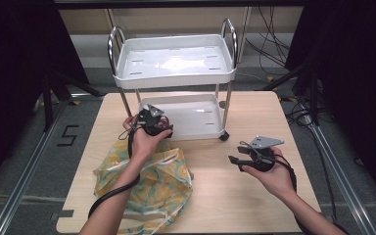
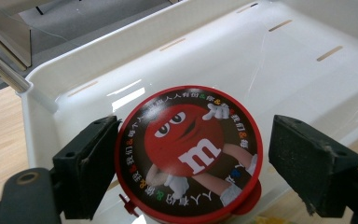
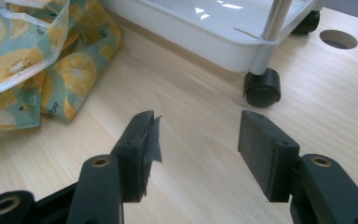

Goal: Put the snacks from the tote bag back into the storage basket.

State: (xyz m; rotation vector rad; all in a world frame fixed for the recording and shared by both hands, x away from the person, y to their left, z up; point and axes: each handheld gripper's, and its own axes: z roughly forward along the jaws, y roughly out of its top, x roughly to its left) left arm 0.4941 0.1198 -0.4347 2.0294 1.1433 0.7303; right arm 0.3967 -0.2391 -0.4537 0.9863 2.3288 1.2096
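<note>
My left gripper hangs over the cart's lower tray; a round tin lies in it between my jaws, the bag behind.

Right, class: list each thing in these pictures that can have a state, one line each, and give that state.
Red tin: lid on, lying flat in the cart's lower tray, between the left fingers, right finger clear of it.
Left gripper: open.
Right gripper: open, nothing between its fingers.
Cart: standing on the table, top tray bare.
Lemon-print bag: slumped on the table.
</note>
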